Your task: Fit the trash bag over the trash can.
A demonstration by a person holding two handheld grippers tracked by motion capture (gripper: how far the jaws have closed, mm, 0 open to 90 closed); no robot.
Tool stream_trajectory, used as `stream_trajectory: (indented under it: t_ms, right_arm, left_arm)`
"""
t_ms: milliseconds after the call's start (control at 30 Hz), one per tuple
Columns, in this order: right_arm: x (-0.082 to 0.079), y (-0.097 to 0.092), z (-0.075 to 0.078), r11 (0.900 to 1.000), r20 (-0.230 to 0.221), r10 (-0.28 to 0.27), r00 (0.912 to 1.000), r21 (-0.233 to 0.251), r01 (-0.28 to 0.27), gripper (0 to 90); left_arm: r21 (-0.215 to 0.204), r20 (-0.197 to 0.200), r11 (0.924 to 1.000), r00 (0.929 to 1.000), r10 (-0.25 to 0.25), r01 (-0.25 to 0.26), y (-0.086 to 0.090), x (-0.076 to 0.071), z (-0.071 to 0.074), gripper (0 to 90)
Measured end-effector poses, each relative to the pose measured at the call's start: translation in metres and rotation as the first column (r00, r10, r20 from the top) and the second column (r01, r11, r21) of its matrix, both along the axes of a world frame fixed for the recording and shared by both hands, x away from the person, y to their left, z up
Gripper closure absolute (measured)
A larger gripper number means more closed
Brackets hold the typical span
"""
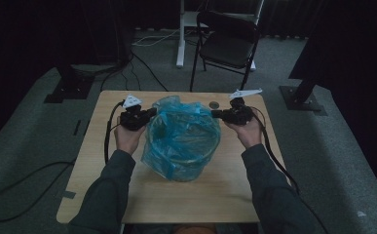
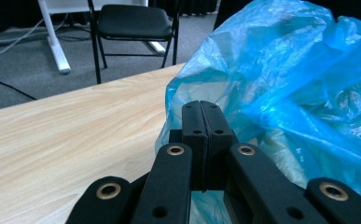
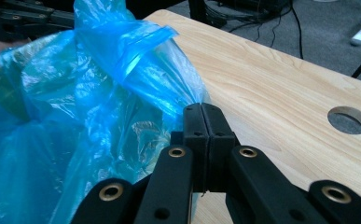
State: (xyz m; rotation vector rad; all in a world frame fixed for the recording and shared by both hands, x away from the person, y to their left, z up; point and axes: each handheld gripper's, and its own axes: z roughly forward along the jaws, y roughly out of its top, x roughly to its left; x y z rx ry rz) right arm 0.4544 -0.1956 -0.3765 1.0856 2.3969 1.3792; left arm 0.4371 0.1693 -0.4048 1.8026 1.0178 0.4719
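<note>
Table (image 1: 108,161): wood, cable hole near right gripper. Bin (image 1: 183,163) mid-table, between both hands, blue bag (image 1: 181,131) draped over it, rim loose and bunched. Left gripper (image 1: 144,116) at bag's left edge, jaws clamped shut on film. Right gripper (image 1: 221,114) at right edge, jaws pinched closed on film too. Judgement: liner being fitted. Pull both edges apart evenly, keep film taut, lower over rim together; uneven tug likely tips bin or tears bag.

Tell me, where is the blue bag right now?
In the high view the blue bag sits mid-table over a round bin, between the left gripper and the right gripper, each shut on its edge.
</note>
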Motion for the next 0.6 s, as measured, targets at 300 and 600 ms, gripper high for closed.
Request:
stream_trajectory:
  t_ms: [300,600]
  right_arm:
    - [0.009,0.000,-0.010,0.9996,-0.056,-0.028,0.9980,-0.002,0.028,90.0]
    - [0.013,0.004,-0.019,0.9992,-0.125,-0.015,0.9920,-0.038,0.011,90.0]
  left_arm:
    - [-0.029,-0.019,0.9995,0.9997,-0.015,0.015,-0.002,0.005,-0.003,89.6]
    - [-0.053,-0.031,0.9980,0.9989,-0.035,0.033,-0.004,0.008,-0.004,89.5]
